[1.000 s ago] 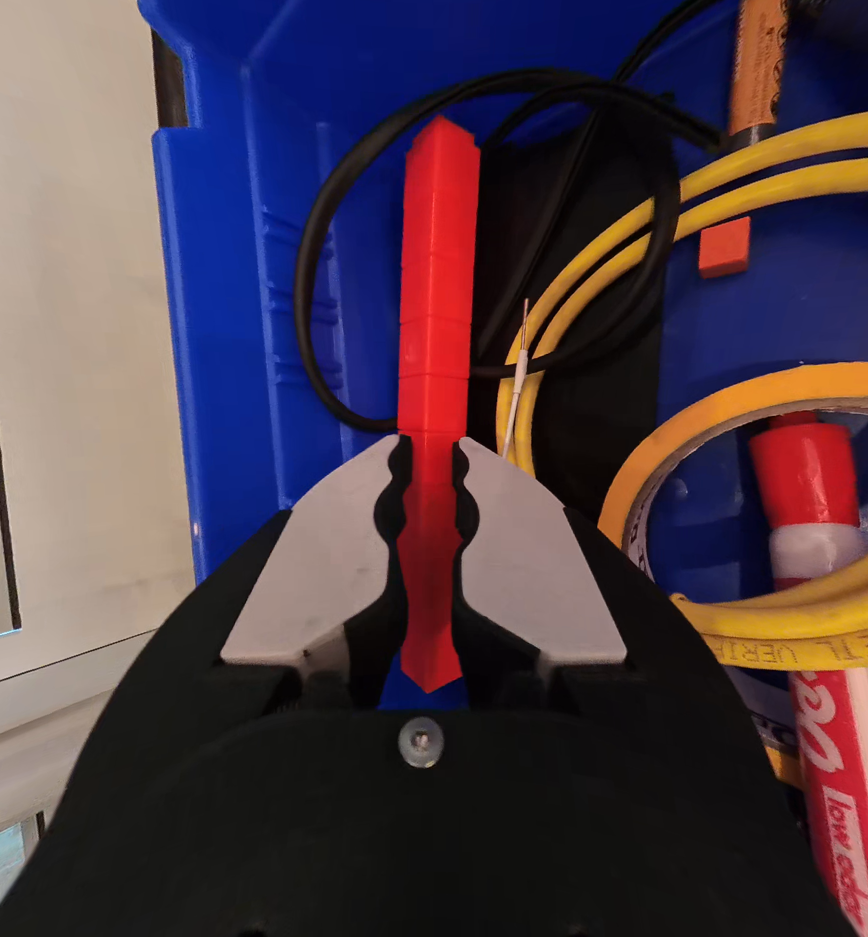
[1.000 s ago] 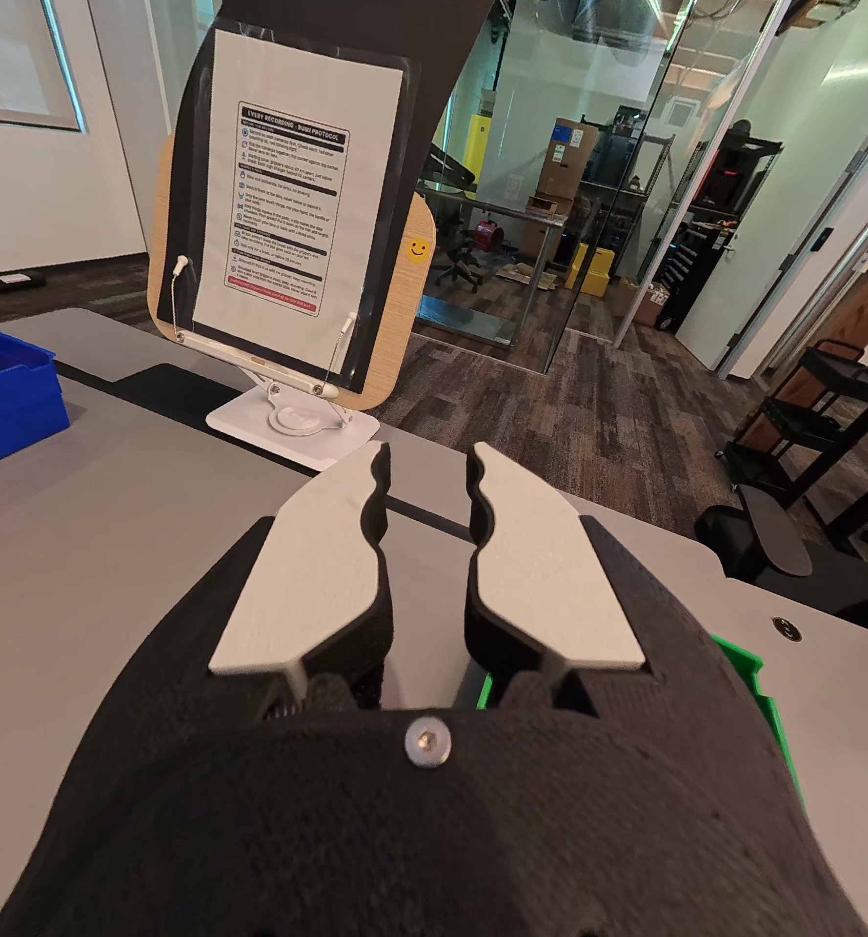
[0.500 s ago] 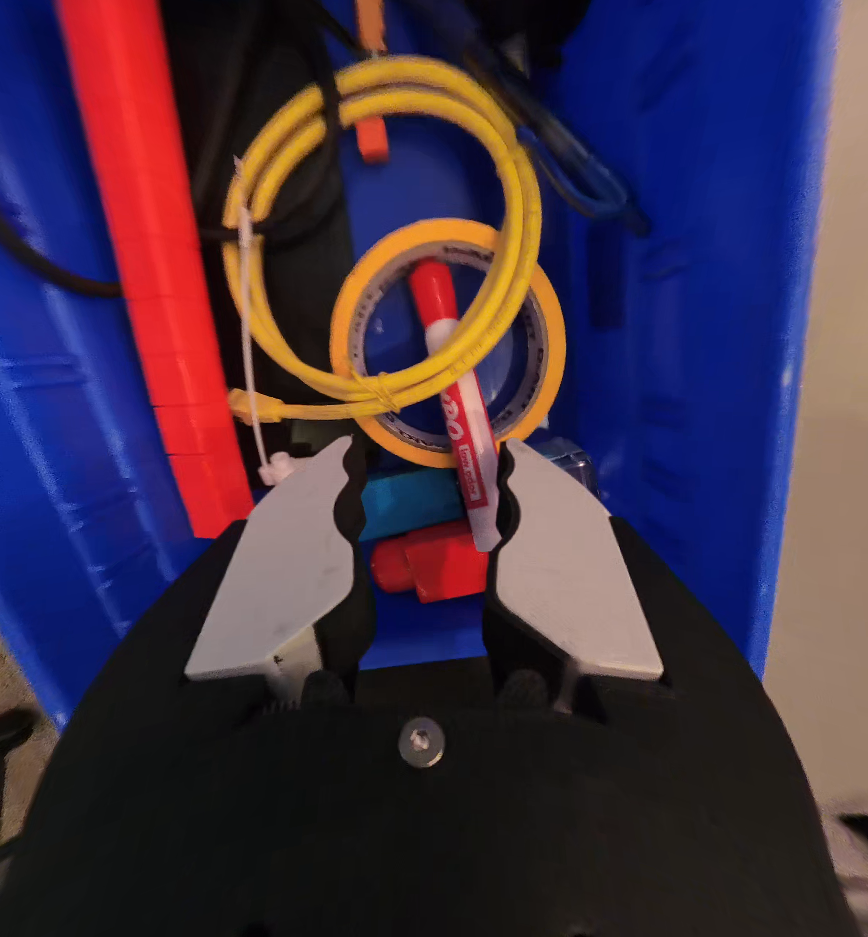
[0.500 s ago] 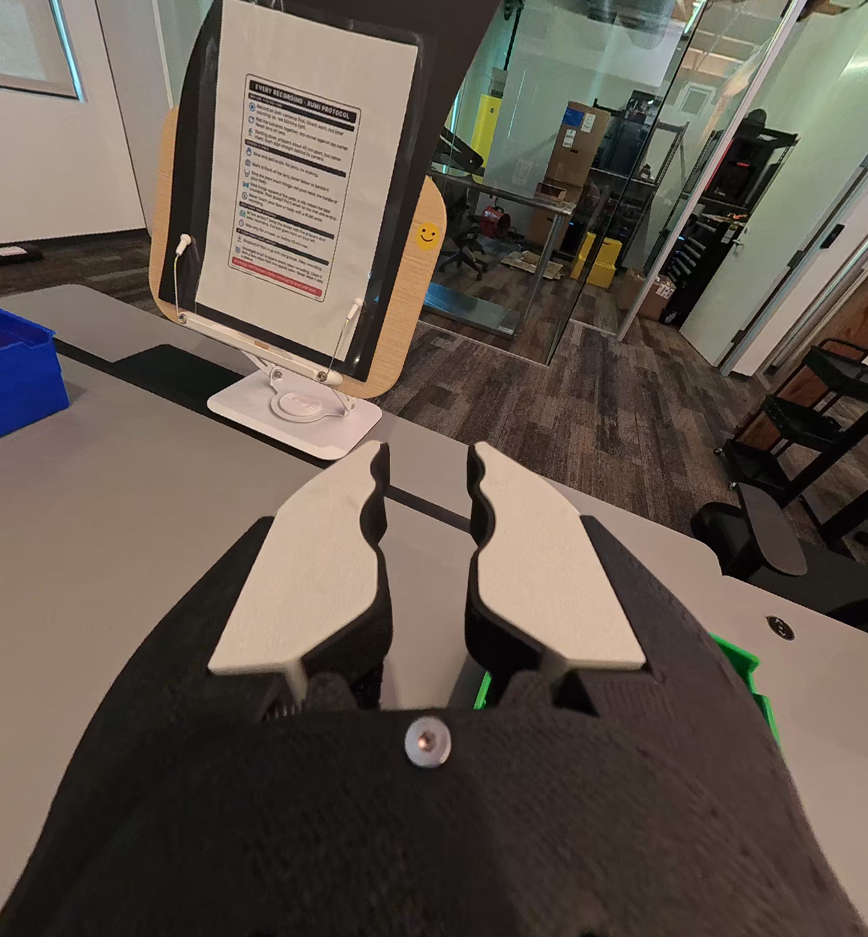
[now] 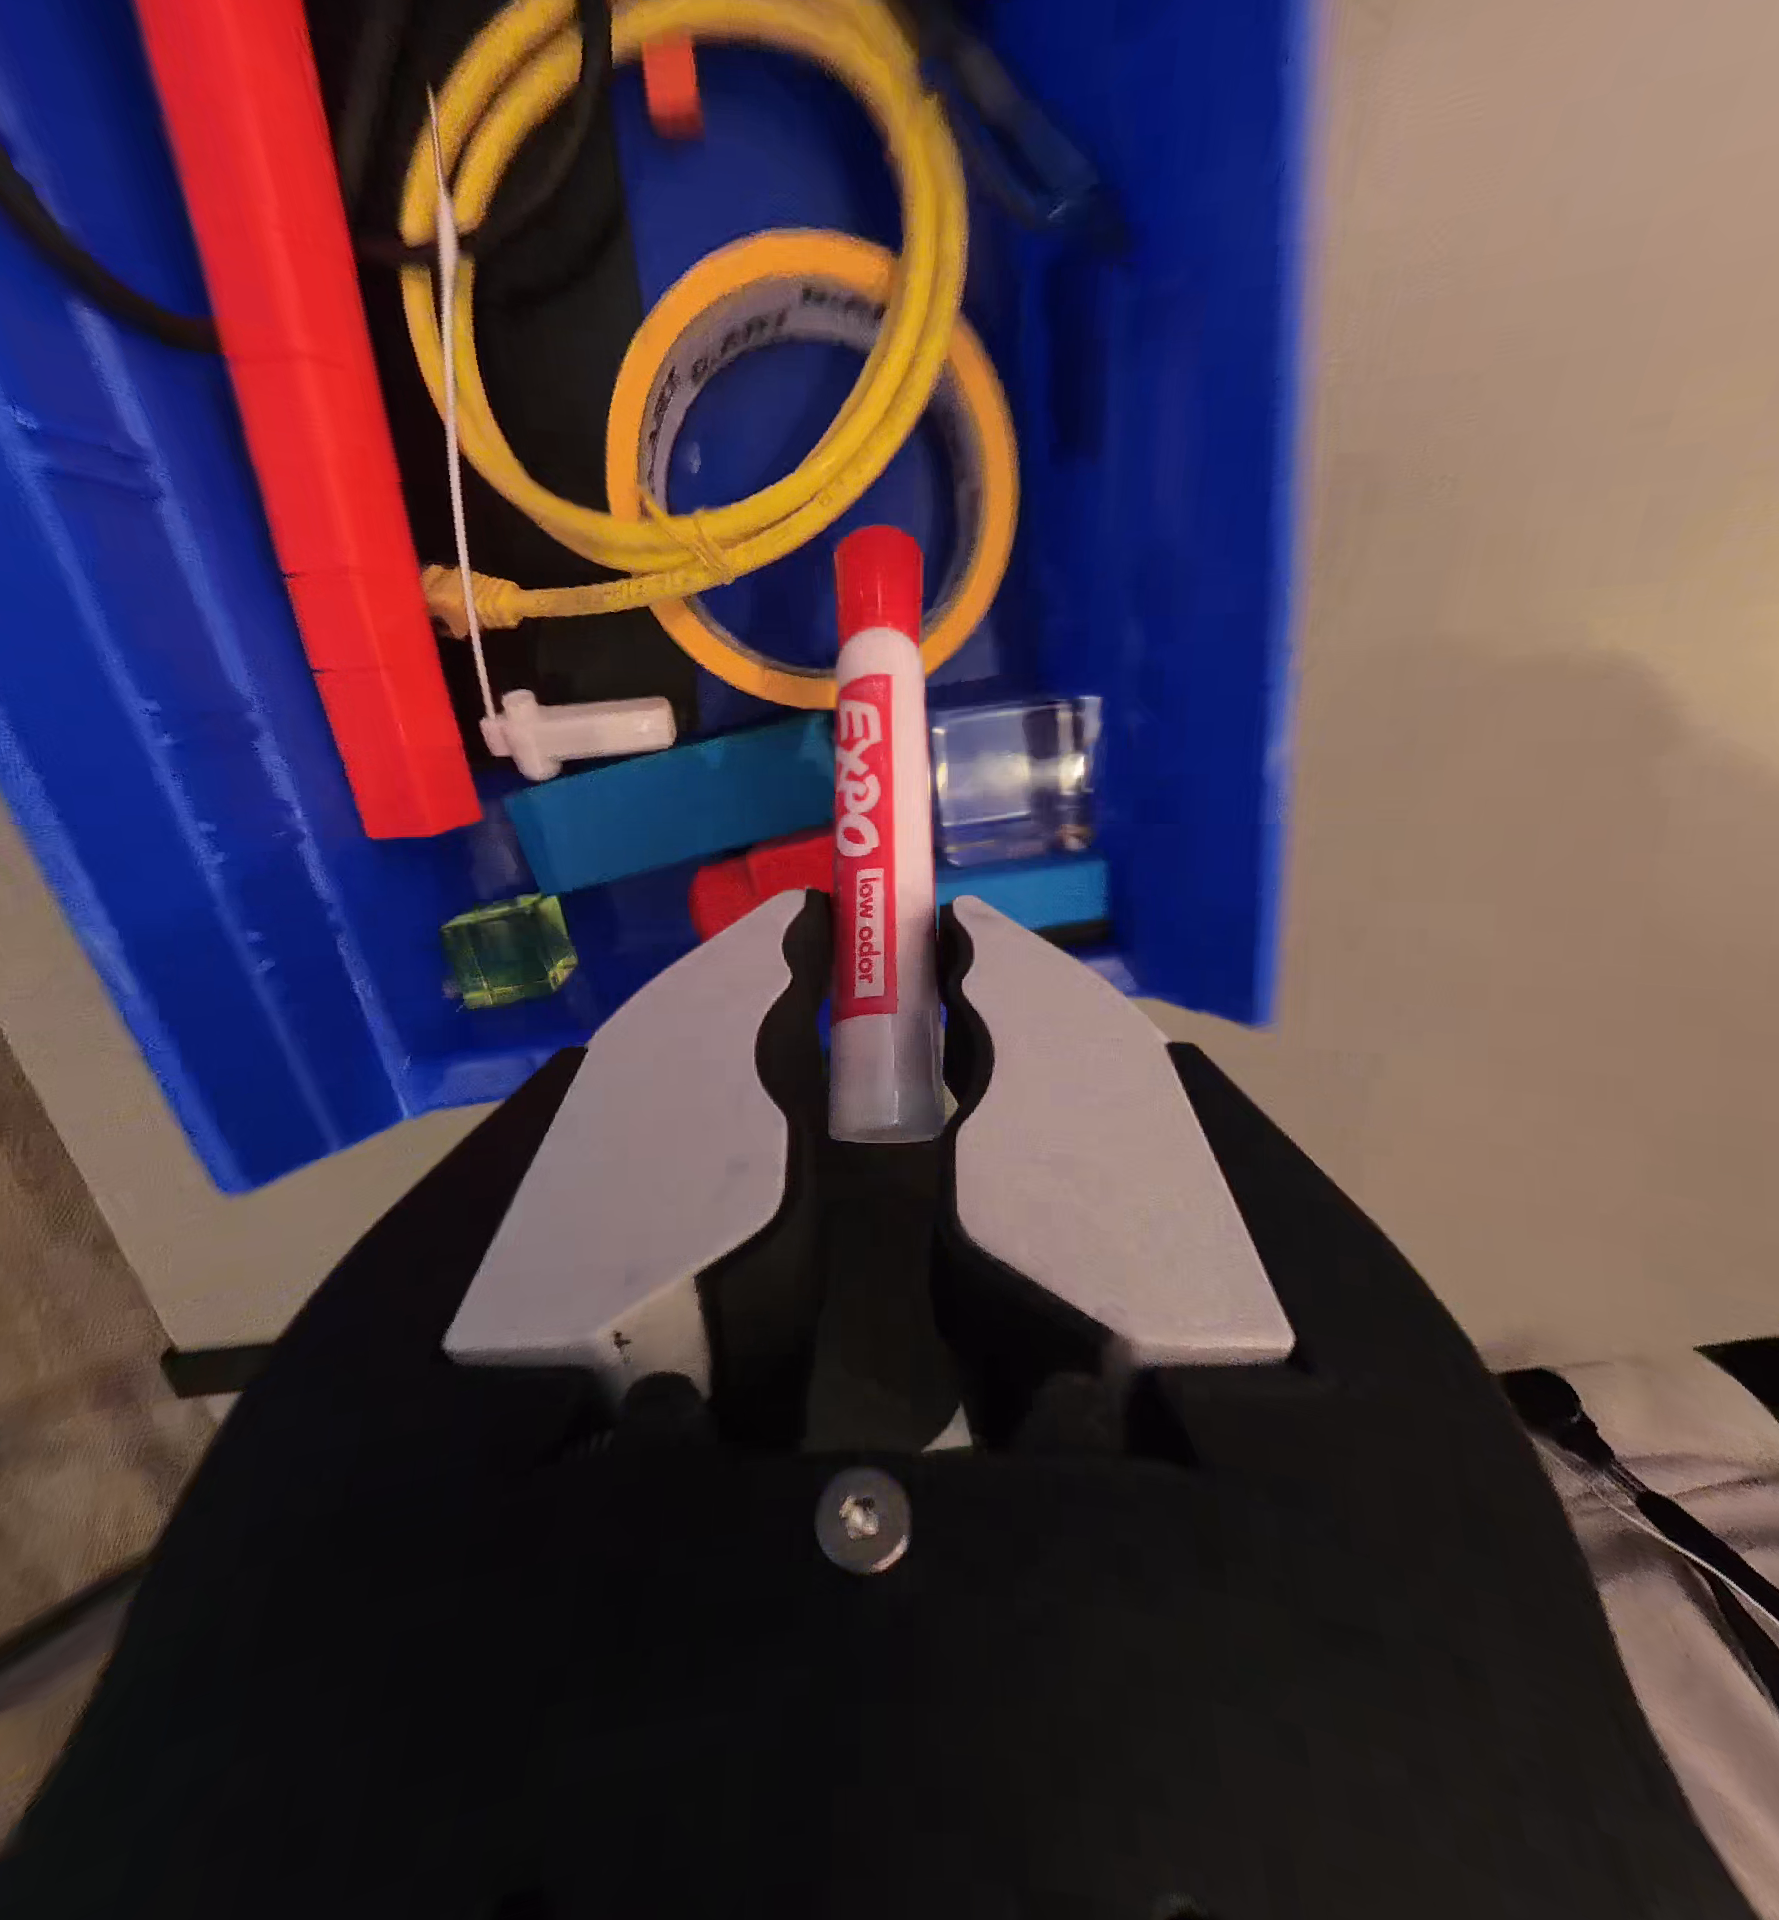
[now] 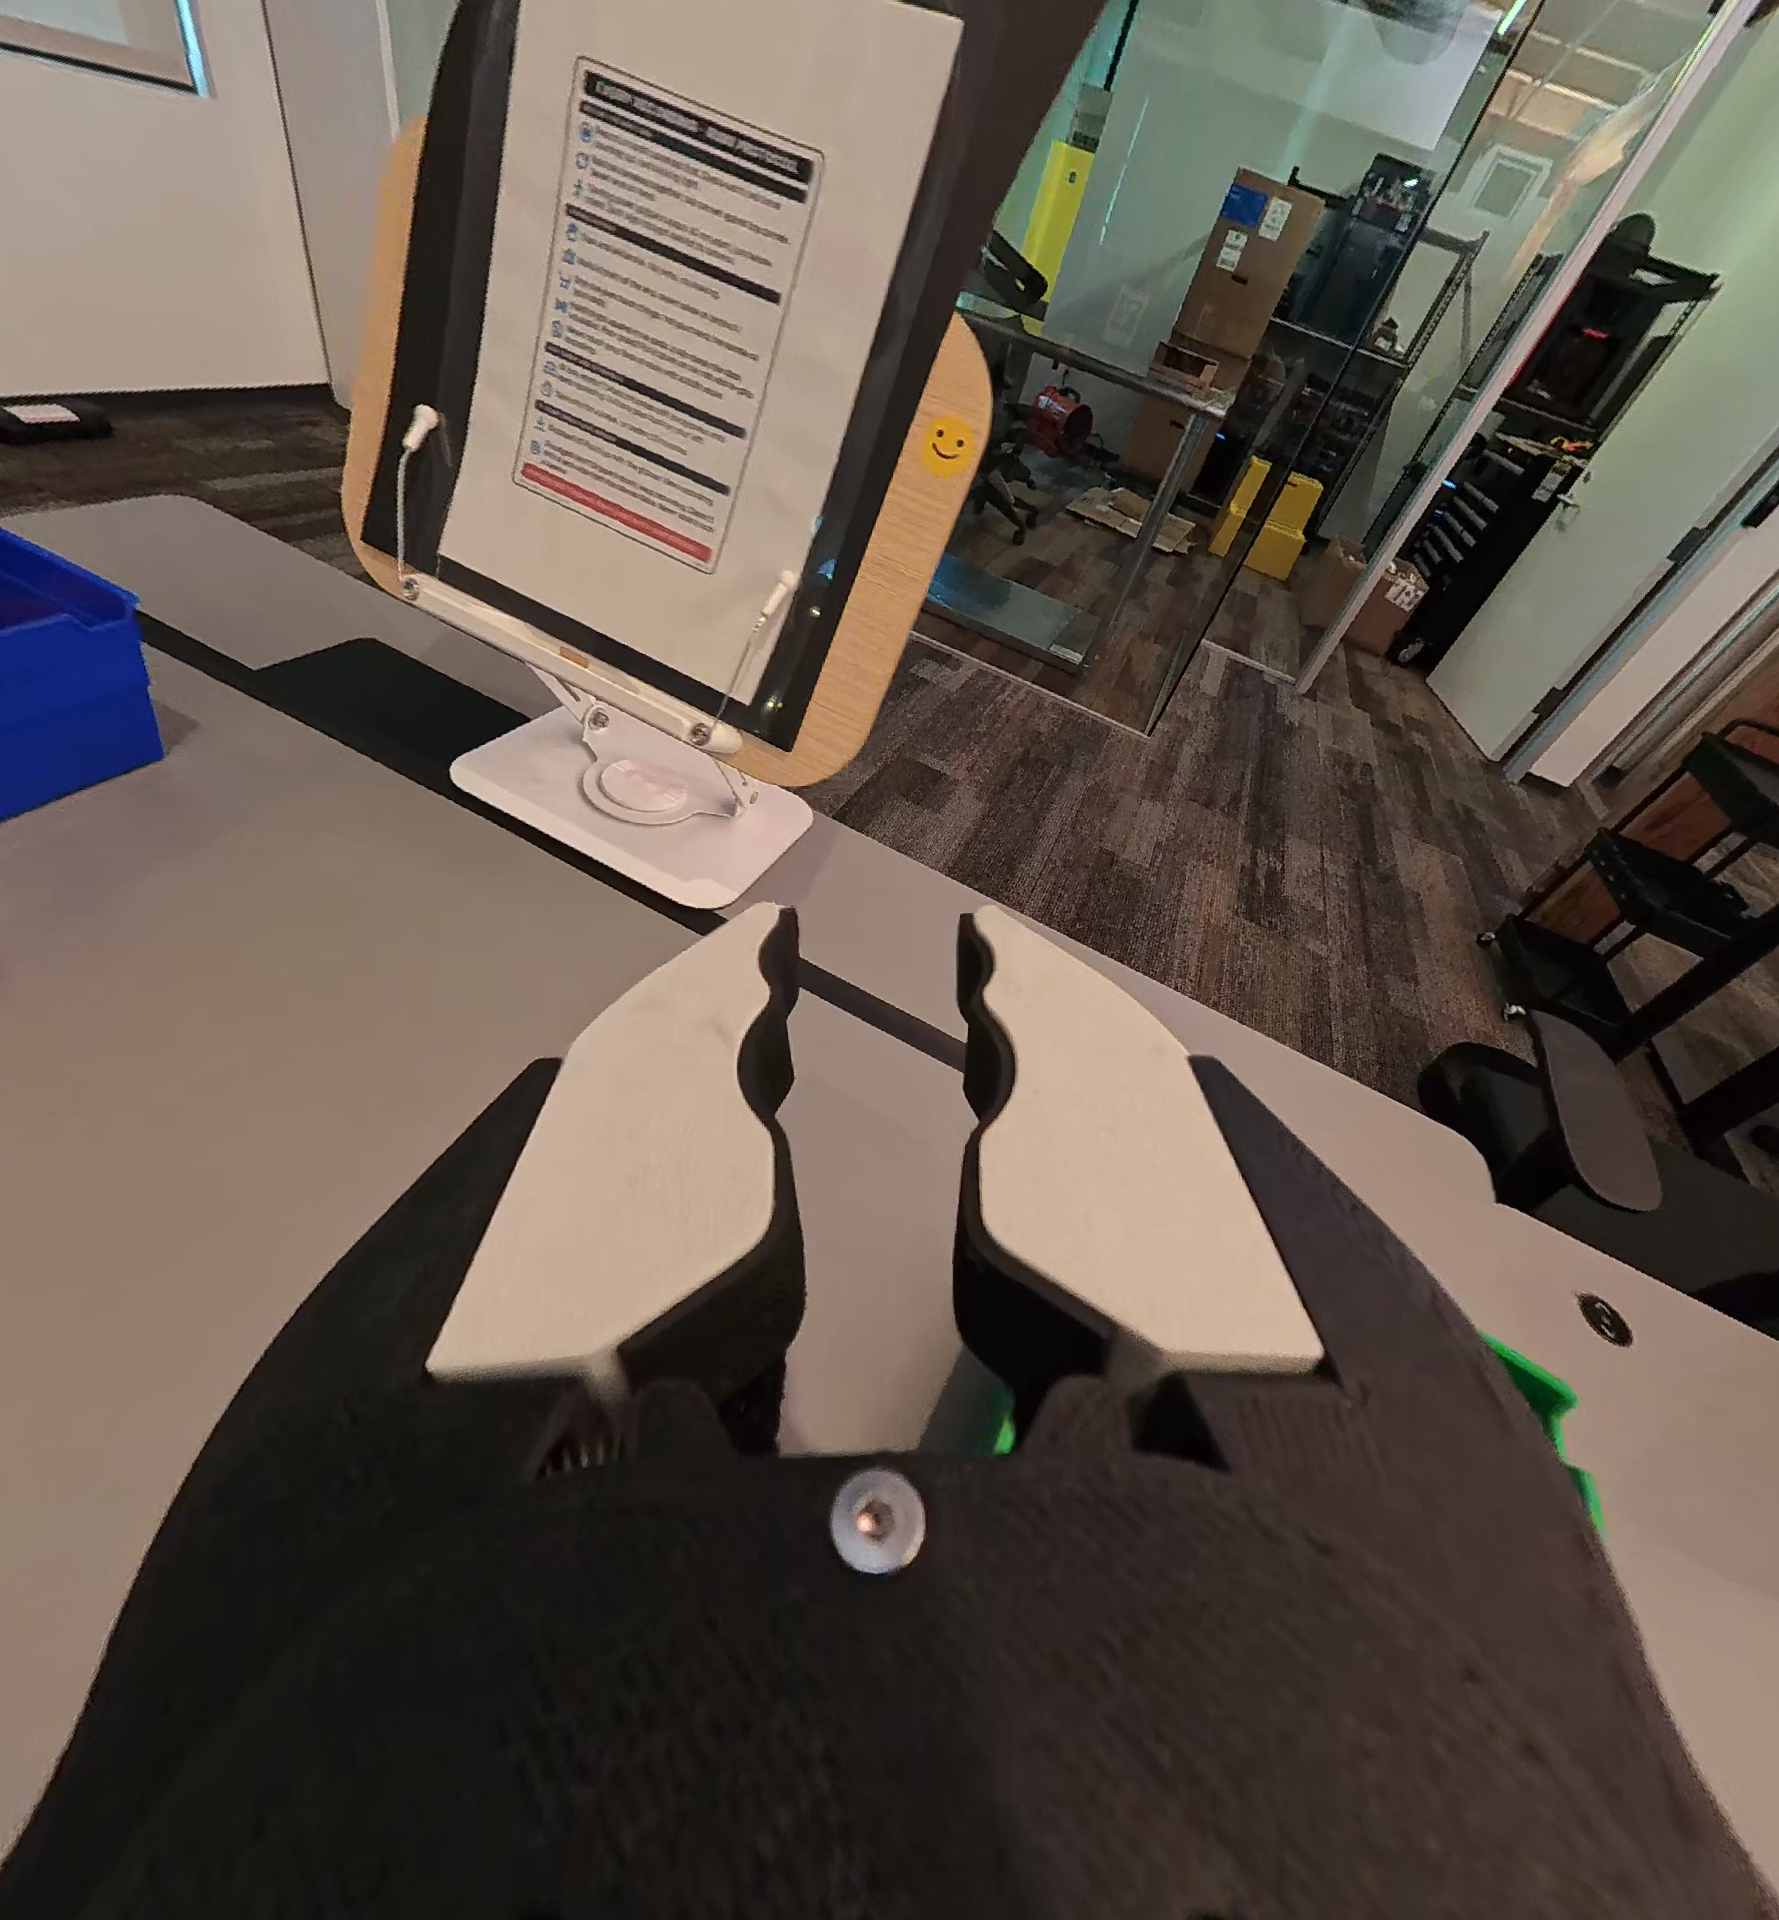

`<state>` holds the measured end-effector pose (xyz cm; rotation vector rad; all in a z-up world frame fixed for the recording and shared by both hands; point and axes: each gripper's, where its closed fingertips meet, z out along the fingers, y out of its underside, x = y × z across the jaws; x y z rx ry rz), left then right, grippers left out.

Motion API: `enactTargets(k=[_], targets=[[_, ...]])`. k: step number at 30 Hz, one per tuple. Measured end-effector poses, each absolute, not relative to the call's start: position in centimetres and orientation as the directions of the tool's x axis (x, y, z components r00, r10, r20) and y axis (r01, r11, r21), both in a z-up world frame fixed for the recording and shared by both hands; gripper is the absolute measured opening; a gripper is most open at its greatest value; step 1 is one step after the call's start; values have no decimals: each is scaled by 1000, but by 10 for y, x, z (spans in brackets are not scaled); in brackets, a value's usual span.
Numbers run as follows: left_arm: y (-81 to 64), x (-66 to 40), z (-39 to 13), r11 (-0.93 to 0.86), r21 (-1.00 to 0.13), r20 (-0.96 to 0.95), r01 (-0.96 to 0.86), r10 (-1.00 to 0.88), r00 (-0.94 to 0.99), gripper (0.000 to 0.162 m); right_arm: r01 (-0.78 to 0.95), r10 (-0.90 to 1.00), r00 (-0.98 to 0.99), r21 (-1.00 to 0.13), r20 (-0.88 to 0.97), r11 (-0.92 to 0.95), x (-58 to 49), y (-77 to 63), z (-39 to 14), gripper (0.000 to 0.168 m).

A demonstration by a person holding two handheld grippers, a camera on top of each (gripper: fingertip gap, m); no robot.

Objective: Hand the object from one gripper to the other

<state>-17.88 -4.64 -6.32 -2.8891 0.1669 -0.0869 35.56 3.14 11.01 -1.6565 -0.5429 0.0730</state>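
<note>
A red-capped white marker (image 5: 880, 831) is clamped between the fingers of my left gripper (image 5: 877, 914), cap end pointing away. It is held above the near end of a blue bin (image 5: 1176, 520). My right gripper (image 6: 874, 925) is open and empty above the grey table (image 6: 241, 1039), and the marker does not show in its view. The blue bin also shows at the left edge of the right wrist view (image 6: 23, 686). Neither gripper appears in the other's view.
The bin holds a long red bar (image 5: 293, 416), a coiled yellow cable (image 5: 926, 312), a yellow tape roll (image 5: 989, 468), a blue block (image 5: 656, 805), a green cube (image 5: 506, 951) and a clear cube (image 5: 1015, 779). A document stand (image 6: 656, 343) stands at the table's far edge. A green object (image 6: 1550, 1413) lies under my right gripper. The grippers' ends are close to 55 centimetres from one another.
My left gripper let go of the long red bar, moved right over the bin, shut on the marker and lifted it. The right gripper has hardly moved and stays open.
</note>
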Motion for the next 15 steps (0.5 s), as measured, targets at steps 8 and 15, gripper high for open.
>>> enactTargets(k=[8, 15], targets=[[-50, -47, 74, -480, -826, 99, -296, -640, 762, 19, -18, 835, 550, -999, 21, 37, 228, -16, 131, 30], [-76, 65, 114, -288, -934, 186, -210, -897, 400, 19, -314, 935, -44, -884, -352, -347, 128, -74, 127, 55]])
